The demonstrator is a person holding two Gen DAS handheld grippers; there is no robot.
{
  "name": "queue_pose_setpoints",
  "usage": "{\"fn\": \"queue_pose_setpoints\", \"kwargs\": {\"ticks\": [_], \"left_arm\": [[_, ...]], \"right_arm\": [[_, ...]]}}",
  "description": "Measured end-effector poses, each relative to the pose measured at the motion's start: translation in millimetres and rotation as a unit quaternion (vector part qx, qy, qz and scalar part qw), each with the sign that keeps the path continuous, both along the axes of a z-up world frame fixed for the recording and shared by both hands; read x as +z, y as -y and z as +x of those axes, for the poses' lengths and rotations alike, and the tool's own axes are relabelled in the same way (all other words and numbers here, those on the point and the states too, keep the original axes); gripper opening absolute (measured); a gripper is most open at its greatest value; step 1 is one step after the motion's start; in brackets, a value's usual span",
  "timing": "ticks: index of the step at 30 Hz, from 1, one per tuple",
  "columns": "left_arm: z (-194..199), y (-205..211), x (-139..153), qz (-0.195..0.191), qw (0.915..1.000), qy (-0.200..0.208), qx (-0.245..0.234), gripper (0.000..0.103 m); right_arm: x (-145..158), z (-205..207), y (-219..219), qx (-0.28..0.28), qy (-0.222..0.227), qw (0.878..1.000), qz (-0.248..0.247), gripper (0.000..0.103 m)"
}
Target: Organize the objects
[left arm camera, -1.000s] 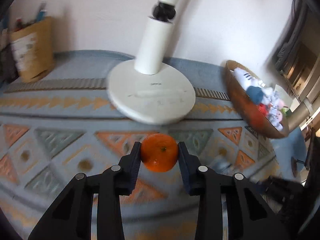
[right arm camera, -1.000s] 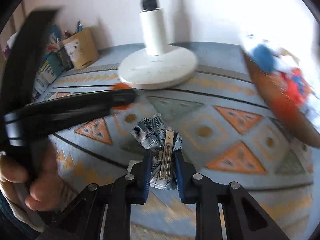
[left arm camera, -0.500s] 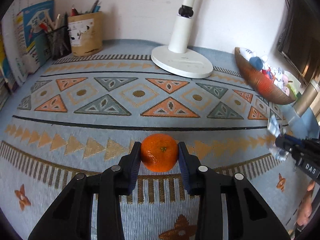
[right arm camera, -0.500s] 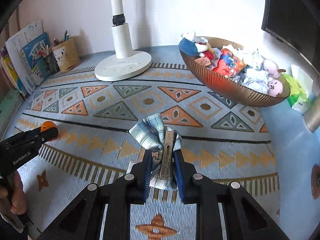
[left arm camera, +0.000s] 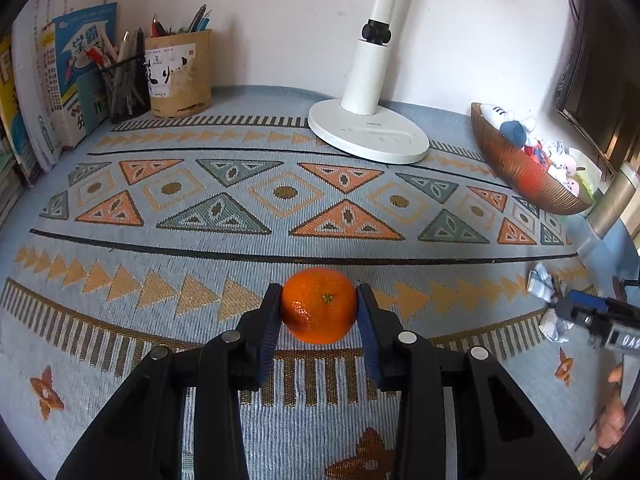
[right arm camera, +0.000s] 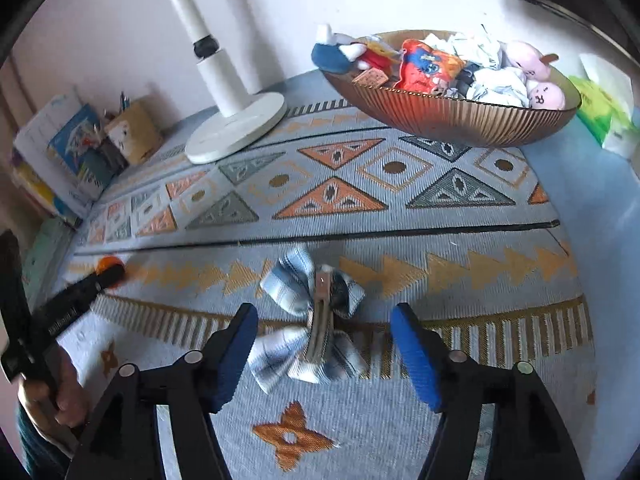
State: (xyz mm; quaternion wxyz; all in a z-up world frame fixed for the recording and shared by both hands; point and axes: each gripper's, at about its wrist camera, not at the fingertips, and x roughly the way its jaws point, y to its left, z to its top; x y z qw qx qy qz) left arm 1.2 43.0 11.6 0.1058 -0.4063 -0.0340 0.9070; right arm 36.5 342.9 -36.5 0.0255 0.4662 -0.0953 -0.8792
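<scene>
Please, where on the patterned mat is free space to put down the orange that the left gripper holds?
The middle of the mat is bare, between the lamp base behind and the orange in front. The left edge is crowded by books and pen holders, the right by the toy bowl. The bow clip occupies the front right.

- This looks like a home study corner: a desk [left arm camera: 120, 360] against a plain white wall.
- A woven cloth [left arm camera: 280, 216] with triangle patterns covers the desk.
- Pen holders [left arm camera: 178, 74] and school books [left arm camera: 60, 80] stand at the back.
- A white lamp base [left arm camera: 368, 136] and a bowl [right arm camera: 452, 116] of small plush toys [right arm camera: 532, 76] stand there.
</scene>
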Motion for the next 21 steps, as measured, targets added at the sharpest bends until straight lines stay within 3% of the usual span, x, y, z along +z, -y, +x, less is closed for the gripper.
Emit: {"fn": "queue_pose_setpoints", "kwargs": {"ticks": [4,6,8,10,11,16,18,21], "left_arm": [[-1.0,-0.1,-0.8,0.0,1.0,0.003,0.0,0.034],[-0.7,-0.2,-0.3,-0.002,1.0,0.001,0.001,0.034],[0.0,0.2,0.1,0.0,1.0,-0.001,0.0,0.034],[0.3,1.3,0.2,0.004,1.0,-0.001,-0.001,0.035],[-0.4,2.4,0.2,0.006,1.0,0.0,-0.003,0.035],[1.1,7.8,1.8,0.019,0.9998,-0.004,0.005,0.035],[1.5,8.8,1.9,0.025,0.9997,-0.005,0.005,0.035],[1.4,8.4,2.0,0.025,0.9997,-0.005,0.003,0.035]], "right_arm": [[2.6,6.4,2.5,-0.04,0.017,0.999,0.0,0.068],[-0.2,3.4,14.8,-0.035,0.022,0.999,0.03,0.064],[-0.5,0.8,28.5,-0.018,0.01,0.998,0.061,0.044],[0.3,-4.7,34.1,-0.001,0.0,0.999,0.049,0.028],[1.6,-10.9,37.4,0.007,-0.003,0.999,0.042,0.026],[21.6,-12.8,31.3,0.02,-0.048,0.998,0.043,0.024],[22.0,-10.6,19.6,0.008,-0.03,0.998,0.045,0.029],[16.7,-1.9,-5.8,0.0,-0.005,1.0,-0.028,0.039]]}}
